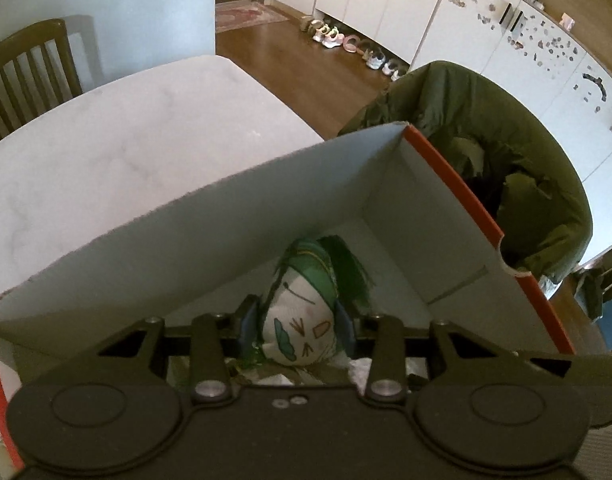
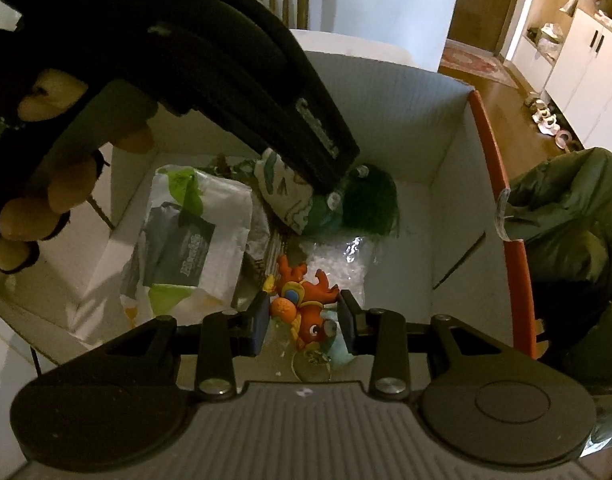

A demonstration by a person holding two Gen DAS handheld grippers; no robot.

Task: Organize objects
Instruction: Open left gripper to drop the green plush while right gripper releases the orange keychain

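**Both hand-held grippers lowered into the cardboard box, each gripping a toy**

Left hand-held gripper: the jaws stand at a narrow opening with a plush doll between them. The blue pads press on both sides of the doll's white printed face. The doll's green hair points away from the camera, toward the far corner of the box. In the right wrist view the same gripper reaches down from upper left, and the doll sits low inside the box, near its far wall. The person's hand, in a dark fingerless glove, holds the gripper body.

Right hand-held gripper: the jaws stand at a narrow opening, closed on an orange figure toy with yellow and blue details. The toy lies between the pads, above the box floor near the close wall.

Cardboard box: open-topped, white inside, orange outside, standing on the white table. Inside it lie a white and green plastic packet at left and a clear bag of white pellets below the doll.

A green jacket hangs over a chair just beside the box.
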